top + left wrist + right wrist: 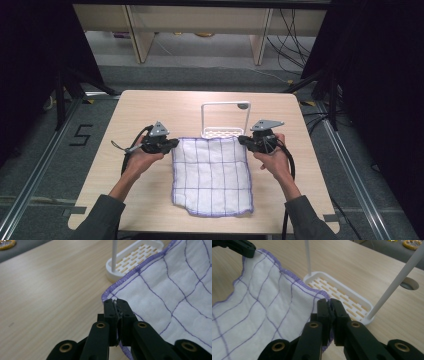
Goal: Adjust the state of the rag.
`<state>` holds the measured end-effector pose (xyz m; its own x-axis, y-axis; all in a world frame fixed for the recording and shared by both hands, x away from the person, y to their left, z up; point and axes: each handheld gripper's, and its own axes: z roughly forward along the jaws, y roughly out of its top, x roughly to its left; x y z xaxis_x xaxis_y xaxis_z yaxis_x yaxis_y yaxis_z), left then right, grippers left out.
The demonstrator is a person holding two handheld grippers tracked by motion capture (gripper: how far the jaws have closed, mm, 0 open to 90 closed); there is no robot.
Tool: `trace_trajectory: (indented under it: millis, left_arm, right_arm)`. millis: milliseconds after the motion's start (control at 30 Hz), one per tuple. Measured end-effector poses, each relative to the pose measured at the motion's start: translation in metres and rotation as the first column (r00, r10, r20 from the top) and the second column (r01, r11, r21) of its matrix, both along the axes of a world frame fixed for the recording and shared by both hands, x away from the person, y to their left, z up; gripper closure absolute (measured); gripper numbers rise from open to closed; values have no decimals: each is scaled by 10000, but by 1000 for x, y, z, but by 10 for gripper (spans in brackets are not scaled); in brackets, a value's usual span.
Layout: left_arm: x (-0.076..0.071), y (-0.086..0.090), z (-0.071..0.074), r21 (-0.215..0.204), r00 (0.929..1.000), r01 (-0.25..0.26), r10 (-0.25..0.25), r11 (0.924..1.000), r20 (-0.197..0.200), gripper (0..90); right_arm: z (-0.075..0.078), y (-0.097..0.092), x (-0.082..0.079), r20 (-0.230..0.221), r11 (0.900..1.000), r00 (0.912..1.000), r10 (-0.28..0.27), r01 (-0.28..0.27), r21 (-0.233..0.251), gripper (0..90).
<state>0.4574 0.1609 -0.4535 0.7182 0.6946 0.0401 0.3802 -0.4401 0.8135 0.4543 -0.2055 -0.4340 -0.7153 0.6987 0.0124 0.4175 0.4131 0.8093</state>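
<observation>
A white cloth with a purple grid and purple hem (212, 175) lies spread on the wooden table (150, 107), its far edge lifted. My left gripper (174, 142) is shut on the cloth's far left corner (111, 296), the hem pinched between its black jaws. My right gripper (241, 139) is shut on the far right corner (322, 296). In the left gripper view my left gripper (116, 301) has cloth (175, 287) running off to its right. In the right gripper view my right gripper (329, 301) has cloth (262, 305) running off to its left.
A white rack with a slotted base and an upright frame (225, 119) stands just behind the cloth's far edge (135, 261) (342, 293). A round hole in the table (409, 283) lies beyond it. The table's edges drop to grey floor, with cables at the back right.
</observation>
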Motion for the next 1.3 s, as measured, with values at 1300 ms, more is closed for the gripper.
trace_trajectory:
  millis: [1300]
  left_arm:
    - [-151,8,-31,-538,9632,2665,-2679,9623,-215,519]
  right_arm:
    - [-35,-36,-143,-770,9911,9881,1328,-1329,40,644]
